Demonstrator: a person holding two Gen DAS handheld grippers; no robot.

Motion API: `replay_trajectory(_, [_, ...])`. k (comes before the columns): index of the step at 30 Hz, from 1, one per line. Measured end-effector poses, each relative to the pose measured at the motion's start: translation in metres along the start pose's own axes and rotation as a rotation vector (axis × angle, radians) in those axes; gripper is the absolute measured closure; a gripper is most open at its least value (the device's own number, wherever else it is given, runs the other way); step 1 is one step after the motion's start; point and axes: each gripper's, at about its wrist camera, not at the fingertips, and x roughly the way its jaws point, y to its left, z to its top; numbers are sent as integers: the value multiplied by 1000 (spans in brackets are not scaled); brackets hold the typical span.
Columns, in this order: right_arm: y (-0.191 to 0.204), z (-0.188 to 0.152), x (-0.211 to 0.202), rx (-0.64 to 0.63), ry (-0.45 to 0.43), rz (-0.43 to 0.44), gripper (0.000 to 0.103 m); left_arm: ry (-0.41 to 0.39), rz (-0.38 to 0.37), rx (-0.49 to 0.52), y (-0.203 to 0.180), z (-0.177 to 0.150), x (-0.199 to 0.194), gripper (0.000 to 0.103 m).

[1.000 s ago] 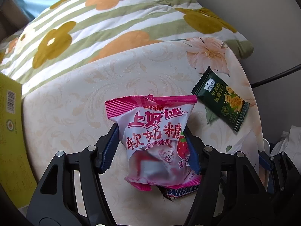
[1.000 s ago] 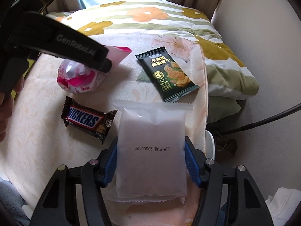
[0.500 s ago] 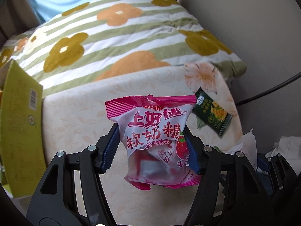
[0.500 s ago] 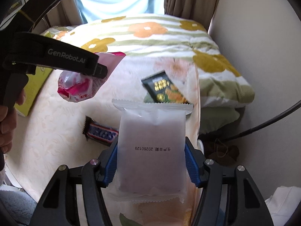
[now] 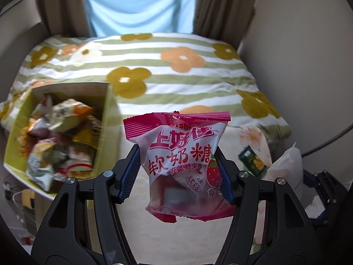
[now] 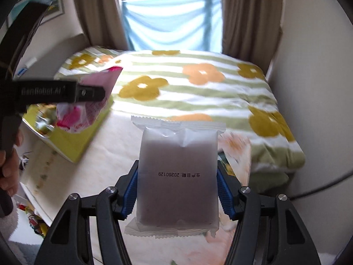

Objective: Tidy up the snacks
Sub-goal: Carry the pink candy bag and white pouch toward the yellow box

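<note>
- Pink candy bag [image 5: 183, 165], strawberry print and white panel, clamped between the blue pads [image 5: 130, 174] of the left gripper [image 5: 178, 174]; pads pressing both side edges, bag upright, crimped top seam above the fingers, lifted clear of the bedding.
- Yellow-green carton [image 5: 103, 132] used as landmark: open-topped, resting on cream floral bedding [image 5: 136, 231], crammed with blurred snack packets [image 5: 57, 137].
- Candy bag just right of the carton's near corner, in the air, not over its opening as seen from the left wrist view.
- Frosted white packet [image 6: 178, 176], dark filling showing through, date print upside down, pinched at its sides by the right gripper [image 6: 177, 187]; blue pads tight against both edges, packet upright and off the surface.
- White packet well right of the carton [image 6: 72, 141], above the cream bedding [image 6: 114, 145].
- Dark green cracker packet [image 5: 252, 163] lying on the bedding far right of the carton, partly behind the white packet's edge [image 5: 284, 167].
- Left gripper seen side-on in the right wrist view [image 6: 88, 92], pink bag [image 6: 92, 101] hanging right at the carton's far end; whether above the opening or beside it, cannot tell.
- Fingers of a hand [image 6: 8, 165] wrapped on the left gripper's handle, left of the carton.
- Striped flowered quilt [image 5: 176, 70] beyond the carton, reaching the brown curtains [image 5: 61, 6] and blue cloth [image 5: 141, 4].
</note>
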Motion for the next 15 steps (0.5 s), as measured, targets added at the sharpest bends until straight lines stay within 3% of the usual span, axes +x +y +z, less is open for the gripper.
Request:
replay_trajectory(8, [71, 51, -5, -84, -62, 100, 45, -63, 55, -94, 92, 10, -30, 43])
replay_trajectory(15, [141, 88, 19, -127, -75, 156, 45, -68, 94, -163, 182, 21, -34, 43])
